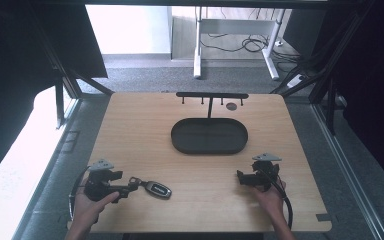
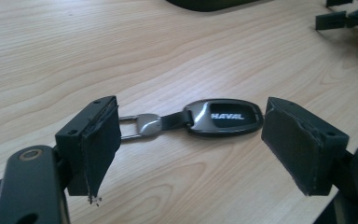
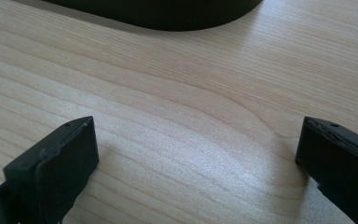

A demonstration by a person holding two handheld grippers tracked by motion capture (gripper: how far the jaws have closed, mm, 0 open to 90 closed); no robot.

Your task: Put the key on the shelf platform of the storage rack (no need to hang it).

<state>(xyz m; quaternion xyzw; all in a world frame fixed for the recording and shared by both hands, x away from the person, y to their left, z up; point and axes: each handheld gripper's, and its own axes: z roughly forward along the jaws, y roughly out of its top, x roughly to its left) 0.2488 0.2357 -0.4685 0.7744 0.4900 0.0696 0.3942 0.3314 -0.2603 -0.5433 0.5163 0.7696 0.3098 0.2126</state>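
one "haval" key fob (image 2: 223, 117) legible.

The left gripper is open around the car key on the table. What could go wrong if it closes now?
1. The key fob lies flat and lengthwise between the left gripper jaws, so they may press its ends and push it out or make it slide on the smooth table.
2. One jaw may catch only the metal ring, leaving the fob dangling.
3. The low jaws may scrape the table.
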